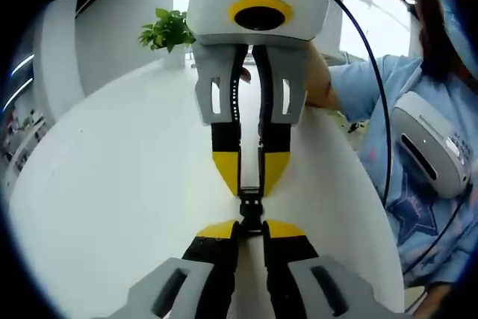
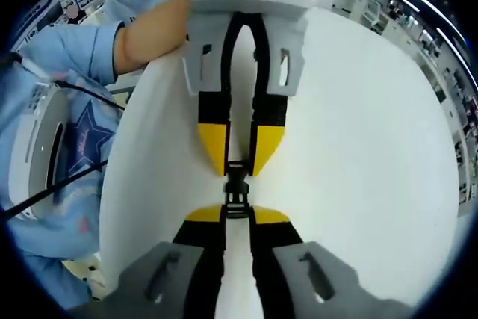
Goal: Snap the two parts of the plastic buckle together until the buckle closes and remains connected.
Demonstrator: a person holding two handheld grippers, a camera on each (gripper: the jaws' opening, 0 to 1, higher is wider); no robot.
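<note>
While both grippers meet tip to tip above the white counter (image 1: 112,184), the black plastic buckle (image 1: 251,211) spans the gap between them. Left gripper (image 1: 251,223) jaws pinch one end; right gripper (image 2: 236,211) jaws pinch the other. Whether the halves are latched cannot be told.
</note>
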